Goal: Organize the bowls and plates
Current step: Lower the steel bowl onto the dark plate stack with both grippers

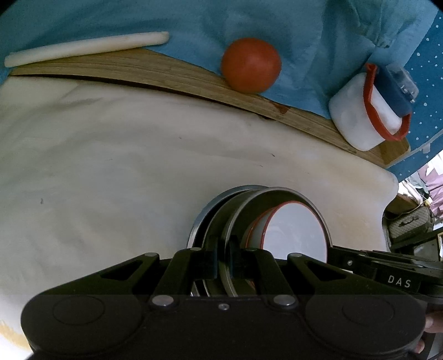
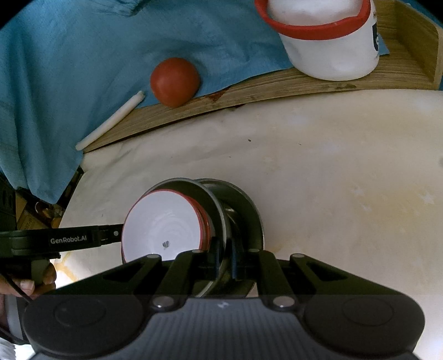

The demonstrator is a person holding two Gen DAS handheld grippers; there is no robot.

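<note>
A cream-white, lightly stained tabletop (image 1: 110, 166) fills most of both wrist views. Along its far edge runs a wooden board with a layered edge (image 1: 171, 74), and beyond that lies a crumpled blue cloth (image 1: 277, 25).

At the near middle of the tabletop sits the stack of dishes: a round steel bowl with a thin rim (image 1: 246, 205) with further steel rims nested just behind it, and a white plate with a red rim (image 1: 296, 232) seated inside it. The whole stack appears tipped on edge, with the white plate's face turned to the right in the left wrist view and to the left in the right wrist view (image 2: 160, 224).

The left hand-held gripper (image 1: 223, 260) is clenched on the steel bowl's rim, one black finger on each side of the thin metal wall. The right hand-held gripper (image 2: 223, 257) is likewise clamped on a steel rim (image 2: 218, 221) from the opposite side of the stack. In the right wrist view the other tool's black arm reaches in from the left, and fingers of the person's hand (image 2: 33, 279) wrap its handle.

A white tub with a red band (image 1: 362, 110) stands on the far right end of the board. A round red tomato (image 1: 250, 65) rests on the cloth, touching the board's far edge. A long white stick (image 1: 85, 47) lies along the board's far left.
</note>
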